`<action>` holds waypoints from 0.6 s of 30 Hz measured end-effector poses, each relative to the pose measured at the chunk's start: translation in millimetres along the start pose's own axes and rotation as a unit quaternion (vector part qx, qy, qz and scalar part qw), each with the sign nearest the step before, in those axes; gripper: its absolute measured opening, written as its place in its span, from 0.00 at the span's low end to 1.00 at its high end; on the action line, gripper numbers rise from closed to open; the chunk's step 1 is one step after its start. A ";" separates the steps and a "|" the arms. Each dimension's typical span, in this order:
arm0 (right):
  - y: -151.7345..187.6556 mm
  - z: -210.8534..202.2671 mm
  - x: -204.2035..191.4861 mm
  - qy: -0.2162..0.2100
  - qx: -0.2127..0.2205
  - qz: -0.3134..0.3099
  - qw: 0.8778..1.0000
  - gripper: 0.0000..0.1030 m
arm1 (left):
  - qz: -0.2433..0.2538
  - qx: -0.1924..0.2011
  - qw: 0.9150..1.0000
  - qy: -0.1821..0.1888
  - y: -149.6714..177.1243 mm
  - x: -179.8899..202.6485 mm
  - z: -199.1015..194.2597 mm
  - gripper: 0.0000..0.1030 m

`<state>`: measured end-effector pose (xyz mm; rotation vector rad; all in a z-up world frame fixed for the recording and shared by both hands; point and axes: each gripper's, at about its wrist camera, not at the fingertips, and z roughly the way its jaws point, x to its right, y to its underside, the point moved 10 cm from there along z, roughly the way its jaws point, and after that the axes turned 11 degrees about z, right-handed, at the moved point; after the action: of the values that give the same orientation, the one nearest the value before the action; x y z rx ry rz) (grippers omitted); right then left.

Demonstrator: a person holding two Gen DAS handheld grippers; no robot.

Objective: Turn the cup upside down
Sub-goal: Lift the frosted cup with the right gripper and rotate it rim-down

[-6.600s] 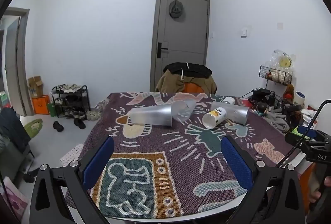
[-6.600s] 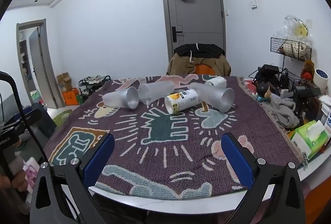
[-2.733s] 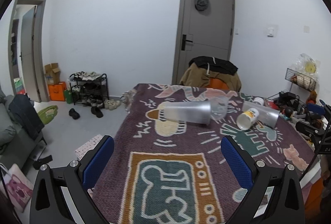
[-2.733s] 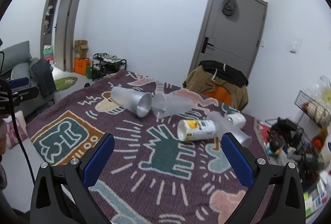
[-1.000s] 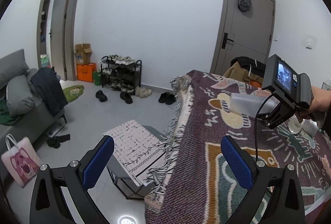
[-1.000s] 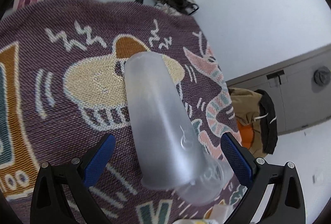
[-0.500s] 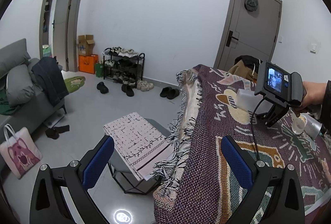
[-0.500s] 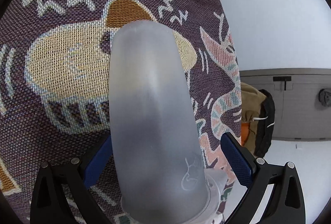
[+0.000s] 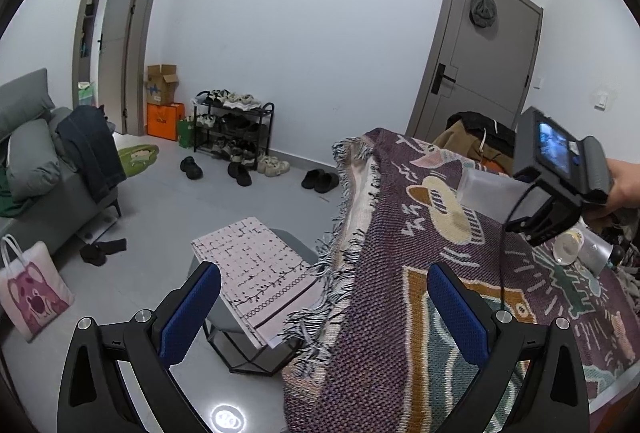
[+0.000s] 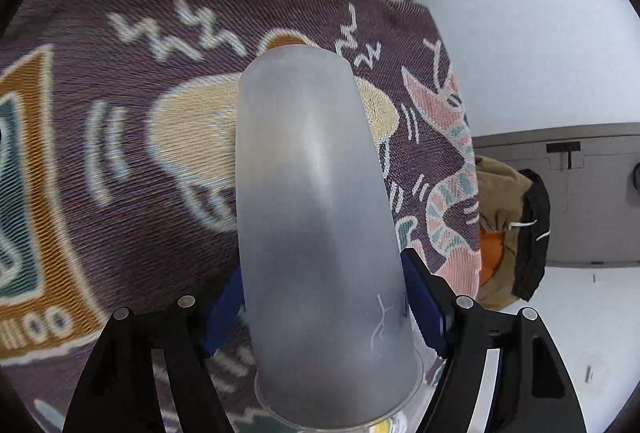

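Frosted plastic fills the right wrist view: the cup (image 10: 316,233) lies on its side on the woven blanket (image 10: 132,193) that covers the counter, its closed base pointing away from the camera and its wide rim nearest the lens, low between the jaws. Nothing can be seen inside it; the wall is too cloudy to show its inside. The right gripper (image 10: 324,309) has its blue pads (image 10: 424,309) drawn in against both flanks of the cup near the rim end, pinching it, with the cup's length running straight out ahead of the jaws over the cream cupcake figure in the weave.

From the left wrist view, the same cup (image 9: 486,189) shows as a pale cylinder just beyond the right gripper's body, well ahead and to the right of the left jaws. A second frosted cup (image 9: 580,253) lies tipped over further right, its open mouth facing the camera; whether it holds anything cannot be told.

The left gripper (image 9: 324,309) hangs off the counter's edge with its jaws spread wide and nothing between them. Its left pad (image 9: 188,313) is over the grey floor beside a low stool (image 9: 256,281), and its right pad (image 9: 460,313) is over the fringed blanket.
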<state>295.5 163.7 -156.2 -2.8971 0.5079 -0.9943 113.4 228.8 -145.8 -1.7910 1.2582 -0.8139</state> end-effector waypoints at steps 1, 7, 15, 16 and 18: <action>3.4 -7.7 -0.7 -0.002 0.005 0.003 1.000 0.73 | 0.001 0.001 1.000 0.002 -1.2 2.3 -0.3 1.00; 26.3 -52.2 0.8 -0.009 0.024 0.047 0.999 0.73 | 0.015 0.006 1.000 0.018 -6.8 22.6 -5.4 1.00; 63.2 -101.2 14.1 -0.034 0.037 0.160 0.986 0.73 | 0.040 0.012 0.998 0.051 -20.1 65.4 -17.3 1.00; 68.1 -105.7 14.3 -0.039 0.037 0.169 0.984 0.73 | 0.043 0.012 0.998 0.055 -20.8 70.0 -18.4 1.00; 81.5 -118.6 12.5 -0.053 0.041 0.190 0.980 0.73 | 0.049 0.010 0.996 0.069 -22.2 83.7 -21.0 1.00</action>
<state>209.3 91.0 -66.0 -2.6186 0.9427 -0.7796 131.1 148.7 -110.8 -1.6663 1.4105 -0.9047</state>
